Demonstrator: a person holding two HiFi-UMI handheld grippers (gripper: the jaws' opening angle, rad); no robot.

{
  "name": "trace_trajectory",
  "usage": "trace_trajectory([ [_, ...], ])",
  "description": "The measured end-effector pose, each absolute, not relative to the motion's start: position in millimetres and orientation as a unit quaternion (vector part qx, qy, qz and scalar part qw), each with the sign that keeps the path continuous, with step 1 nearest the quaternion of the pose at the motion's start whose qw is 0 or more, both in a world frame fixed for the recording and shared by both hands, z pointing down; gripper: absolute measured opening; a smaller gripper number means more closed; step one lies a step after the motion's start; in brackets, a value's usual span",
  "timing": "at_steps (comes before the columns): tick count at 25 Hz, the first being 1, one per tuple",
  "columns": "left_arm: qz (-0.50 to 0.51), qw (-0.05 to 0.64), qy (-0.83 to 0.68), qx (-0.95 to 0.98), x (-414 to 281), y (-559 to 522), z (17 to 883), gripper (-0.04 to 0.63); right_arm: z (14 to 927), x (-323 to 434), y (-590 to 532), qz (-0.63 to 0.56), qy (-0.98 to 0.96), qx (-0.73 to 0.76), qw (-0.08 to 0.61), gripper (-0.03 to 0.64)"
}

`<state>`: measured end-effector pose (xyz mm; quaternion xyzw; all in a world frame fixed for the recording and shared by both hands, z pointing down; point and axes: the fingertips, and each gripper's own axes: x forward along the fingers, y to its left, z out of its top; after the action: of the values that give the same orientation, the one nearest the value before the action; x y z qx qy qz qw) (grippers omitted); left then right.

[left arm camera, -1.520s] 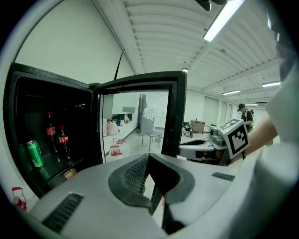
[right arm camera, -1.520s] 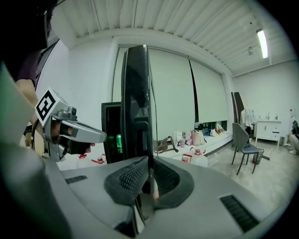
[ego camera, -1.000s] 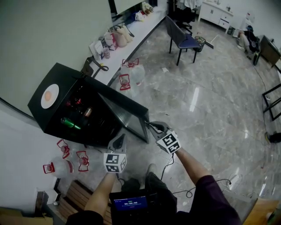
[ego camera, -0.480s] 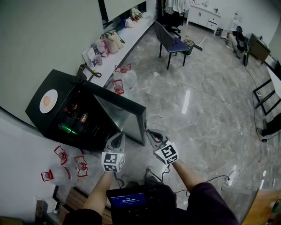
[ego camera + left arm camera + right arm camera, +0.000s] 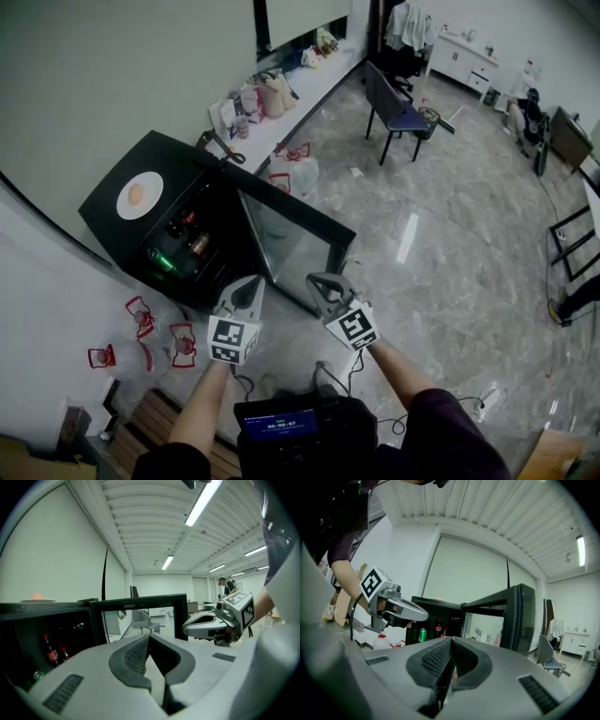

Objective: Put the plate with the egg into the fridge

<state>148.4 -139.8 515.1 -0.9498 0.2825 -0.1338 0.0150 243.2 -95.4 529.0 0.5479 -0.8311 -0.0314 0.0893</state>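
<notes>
While the left gripper (image 5: 253,281) and right gripper (image 5: 317,279) stand clenched and empty, the plate (image 5: 148,184) with the egg (image 5: 136,194) lies on top of the fridge (image 5: 187,157).

Round and flat, the plate rests level and face up, so it has no long axis to point any way; the egg sits near its middle. From the left gripper view the plate shows edge-on, the egg a low bump on it. The fridge door (image 5: 300,246) stands swung open, with bottles (image 5: 192,242) and a green can (image 5: 157,261) on the shelves inside. Both grippers are held side by side, apart, tips toward the open fridge; each gripper's own view shows its jaws pressed together with nothing between. Both are well apart from the plate.
</notes>
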Motion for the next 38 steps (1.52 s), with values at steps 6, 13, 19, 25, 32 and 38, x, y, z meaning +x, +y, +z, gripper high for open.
trace_trajectory([
  [6,-0.130,0.075,0.323,-0.934,74,-176,474,0.009,483,181,-140,-0.086,-0.846,0.519,0.090,0.008],
  [13,-0.104,0.119,0.395,-0.905,-33,-224,414,0.009,419,99,-209,-0.159,-0.869,0.460,0.088,0.008],
  [19,-0.088,0.073,0.437,-0.892,-92,-263,391,0.009,371,52,-281,-0.181,-0.896,0.391,0.111,0.008],
  [25,-0.087,0.011,0.448,-0.890,-99,-310,385,0.074,378,18,-351,-0.126,-0.923,0.317,0.179,0.045],
  [32,-0.071,-0.055,0.454,-0.887,-102,-348,386,0.212,408,-5,-422,-0.018,-0.942,0.199,0.270,0.213],
  [38,-0.069,-0.069,0.490,-0.866,-130,-356,388,0.238,420,-11,-470,0.053,-0.927,0.148,0.339,0.265],
])
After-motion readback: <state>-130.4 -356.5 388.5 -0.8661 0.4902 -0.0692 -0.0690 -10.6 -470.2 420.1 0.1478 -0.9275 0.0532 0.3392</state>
